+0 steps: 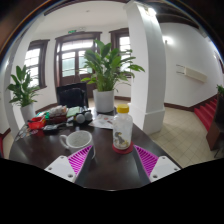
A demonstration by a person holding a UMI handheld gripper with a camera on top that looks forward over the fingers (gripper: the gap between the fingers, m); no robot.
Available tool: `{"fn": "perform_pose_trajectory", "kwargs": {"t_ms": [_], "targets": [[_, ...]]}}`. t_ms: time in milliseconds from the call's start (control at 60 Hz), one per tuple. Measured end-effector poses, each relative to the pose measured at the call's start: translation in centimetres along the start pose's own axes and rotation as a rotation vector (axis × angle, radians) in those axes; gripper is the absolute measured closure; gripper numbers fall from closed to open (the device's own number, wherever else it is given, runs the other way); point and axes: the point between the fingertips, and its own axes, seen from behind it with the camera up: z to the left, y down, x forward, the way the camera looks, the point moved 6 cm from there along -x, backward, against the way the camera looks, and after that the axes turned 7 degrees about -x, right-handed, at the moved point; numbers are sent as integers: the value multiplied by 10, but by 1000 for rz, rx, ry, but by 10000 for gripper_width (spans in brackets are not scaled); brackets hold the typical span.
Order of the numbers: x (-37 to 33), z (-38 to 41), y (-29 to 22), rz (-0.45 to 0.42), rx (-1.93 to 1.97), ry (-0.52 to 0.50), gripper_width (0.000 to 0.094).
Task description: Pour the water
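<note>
- The gripper (112, 162) has its jaws spread wide and empty; the two pink pads (80, 156) flare outward, with the dark surface (110, 165) showing bare between them
- A clear bottle (122, 128) with a yellow cap stands upright on the surface, just ahead of the fingers and a little toward the right one, touching neither
- Its contents and water level are hard to make out through the plastic
- A white cup (77, 140) sits left of the bottle, just beyond the left finger; what it holds cannot be seen
- Behind them a potted plant (105, 75) in a white pot stands on the surface
- Small cluttered items (45, 122), red and green among them, lie at the far left, too small to identify
- A second plant (22, 90) stands by the windows, partly cut off
</note>
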Motion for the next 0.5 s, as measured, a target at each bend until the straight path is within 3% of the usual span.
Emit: {"fn": "perform_pose_trajectory", "kwargs": {"t_ms": [300,500], "targets": [[-76,41,-26,-47,-20,-101,151],[-98,51,-32,-70,-18,-106,151]]}}
